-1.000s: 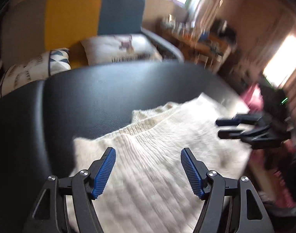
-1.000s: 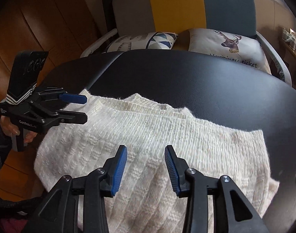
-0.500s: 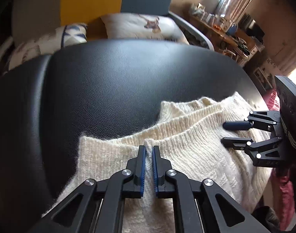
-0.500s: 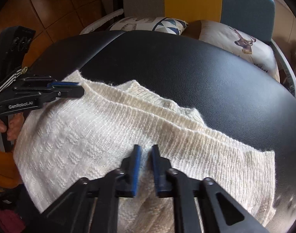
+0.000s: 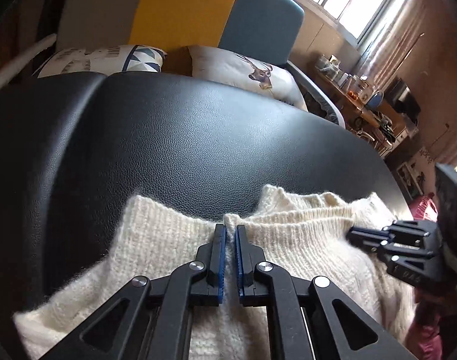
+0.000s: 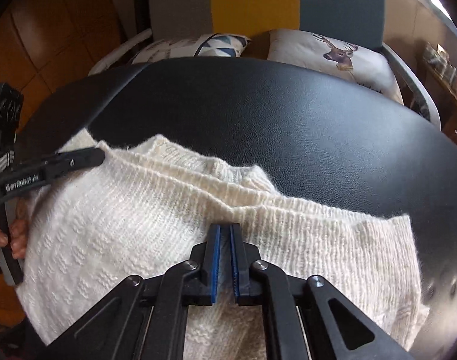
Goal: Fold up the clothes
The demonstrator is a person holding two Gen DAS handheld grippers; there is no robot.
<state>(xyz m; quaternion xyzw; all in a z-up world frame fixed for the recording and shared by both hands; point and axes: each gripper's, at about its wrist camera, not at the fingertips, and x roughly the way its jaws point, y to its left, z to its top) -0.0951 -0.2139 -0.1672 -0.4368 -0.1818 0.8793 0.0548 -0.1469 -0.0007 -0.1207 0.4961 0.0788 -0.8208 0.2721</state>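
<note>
A cream knitted sweater is lying on the black padded tabletop, bunched toward the near edge, directly under and around both tools. The left gripper is pinching a raised fold of the ribbed edge just ahead of its tips, its blue pads drawn almost together on the knit. The right gripper is sitting on the sweater's other side, its jaws opening slightly while a ridge of knit is still lying between them with the pads appearing to touch it; in the left wrist view it is showing off to the right, tips resting on the fabric. Beyond both grippers, past the far tabletop edge, a colour-block chair with a deer cushion is standing. The risks, as I am judging them: the right grip is loosening, so a lift may pull the knit free on that side and leave the fold skewed; each pinch may be catching one layer only, letting the lower layer drag; and the loose, stretchy knit may sag or slide off the near edge.
</note>
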